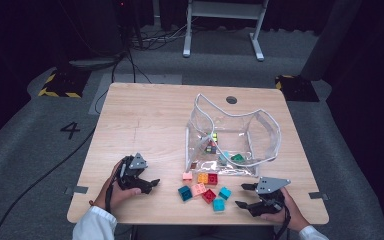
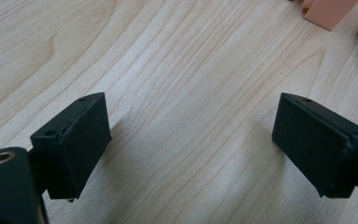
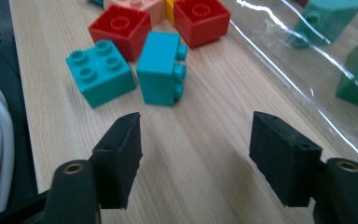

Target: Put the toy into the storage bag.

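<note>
Two claws spread, empty: left claw (image 1: 152, 183), right claw (image 1: 244, 195) near teal bricks (image 3: 101, 72); floor numeral "4" (image 1: 70, 130)

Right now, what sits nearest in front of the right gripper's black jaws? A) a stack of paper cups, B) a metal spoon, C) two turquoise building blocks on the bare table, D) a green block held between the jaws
C: in the right gripper view, two turquoise blocks lie on the wooden table just ahead of the right gripper, whose jaws stand apart with nothing between them.
</note>
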`<act>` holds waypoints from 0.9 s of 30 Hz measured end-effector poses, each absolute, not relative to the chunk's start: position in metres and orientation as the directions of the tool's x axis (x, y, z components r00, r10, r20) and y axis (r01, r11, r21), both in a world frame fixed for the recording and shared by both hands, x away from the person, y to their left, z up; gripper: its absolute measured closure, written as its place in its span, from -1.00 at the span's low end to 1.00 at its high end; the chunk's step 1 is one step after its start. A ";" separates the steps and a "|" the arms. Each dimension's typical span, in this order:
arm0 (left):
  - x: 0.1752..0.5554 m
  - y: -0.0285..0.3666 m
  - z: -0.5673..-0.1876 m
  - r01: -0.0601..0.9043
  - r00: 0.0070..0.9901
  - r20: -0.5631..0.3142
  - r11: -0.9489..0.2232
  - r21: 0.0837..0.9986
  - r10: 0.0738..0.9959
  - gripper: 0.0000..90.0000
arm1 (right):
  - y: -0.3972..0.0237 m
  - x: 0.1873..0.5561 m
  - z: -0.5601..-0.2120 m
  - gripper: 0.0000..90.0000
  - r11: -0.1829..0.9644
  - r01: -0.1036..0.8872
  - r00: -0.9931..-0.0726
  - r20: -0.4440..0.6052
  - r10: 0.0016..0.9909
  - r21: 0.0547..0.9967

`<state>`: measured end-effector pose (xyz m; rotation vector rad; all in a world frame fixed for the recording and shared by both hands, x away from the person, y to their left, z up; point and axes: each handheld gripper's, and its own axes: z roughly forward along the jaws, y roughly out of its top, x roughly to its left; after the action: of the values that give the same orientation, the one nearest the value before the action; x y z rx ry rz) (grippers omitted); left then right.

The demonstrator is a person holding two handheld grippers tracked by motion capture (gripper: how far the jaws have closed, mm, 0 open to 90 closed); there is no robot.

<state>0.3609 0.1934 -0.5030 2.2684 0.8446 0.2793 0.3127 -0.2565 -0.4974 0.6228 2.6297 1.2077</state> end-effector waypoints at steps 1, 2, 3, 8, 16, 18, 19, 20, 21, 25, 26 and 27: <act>0.361 0.193 -0.503 0.494 0.765 -0.037 -0.550 0.673 0.643 -0.75 | -0.257 0.313 -0.497 -0.22 0.582 0.297 -0.896 0.010 0.444 0.757; 0.361 0.194 -0.503 0.492 0.766 -0.034 -0.552 0.673 0.642 -0.75 | -0.251 0.313 -0.499 -0.20 0.566 0.293 -0.898 0.019 0.440 0.770; 0.361 0.194 -0.503 0.492 0.767 -0.035 -0.552 0.673 0.641 -0.75 | -0.249 0.314 -0.499 -0.20 0.573 0.282 -0.902 0.009 0.432 0.770; 0.361 0.193 -0.503 0.494 0.765 -0.037 -0.550 0.673 0.643 -0.75 | -0.232 0.312 -0.503 -0.18 0.599 0.292 -0.902 0.008 0.431 0.746; 0.361 0.194 -0.503 0.492 0.767 -0.034 -0.553 0.673 0.641 -0.75 | -0.222 0.320 -0.503 -0.09 0.589 0.277 -0.902 -0.005 0.432 0.759; 0.361 0.194 -0.503 0.494 0.765 -0.036 -0.551 0.673 0.643 -0.75 | -0.220 0.322 -0.503 0.02 0.587 0.277 -0.900 -0.008 0.435 0.761; 0.361 0.194 -0.503 0.493 0.766 -0.034 -0.552 0.673 0.642 -0.75 | -0.219 0.323 -0.504 0.05 0.586 0.274 -0.901 -0.009 0.434 0.763; 0.361 0.194 -0.503 0.493 0.766 -0.035 -0.552 0.672 0.642 -0.75 | -0.219 0.325 -0.504 0.08 0.587 0.269 -0.901 -0.015 0.433 0.764; 0.361 0.194 -0.503 0.493 0.766 -0.035 -0.552 0.673 0.642 -0.75 | -0.219 0.326 -0.504 0.14 0.582 0.272 -0.899 -0.014 0.438 0.766; 0.361 0.194 -0.503 0.493 0.766 -0.034 -0.552 0.673 0.642 -0.75 | -0.224 0.330 -0.503 0.37 0.574 0.282 -0.891 -0.013 0.455 0.769; 0.361 0.194 -0.503 0.492 0.767 -0.033 -0.553 0.673 0.641 -0.75 | -0.226 0.330 -0.503 0.44 0.572 0.286 -0.888 -0.013 0.460 0.769; 0.361 0.194 -0.503 0.494 0.766 -0.035 -0.552 0.672 0.642 -0.75 | -0.230 0.332 -0.503 0.53 0.571 0.283 -0.883 -0.022 0.468 0.771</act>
<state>0.3611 0.1936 -0.5029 2.2705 0.8438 0.2806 0.3317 -0.2304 -0.5030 0.6273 2.5796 1.2067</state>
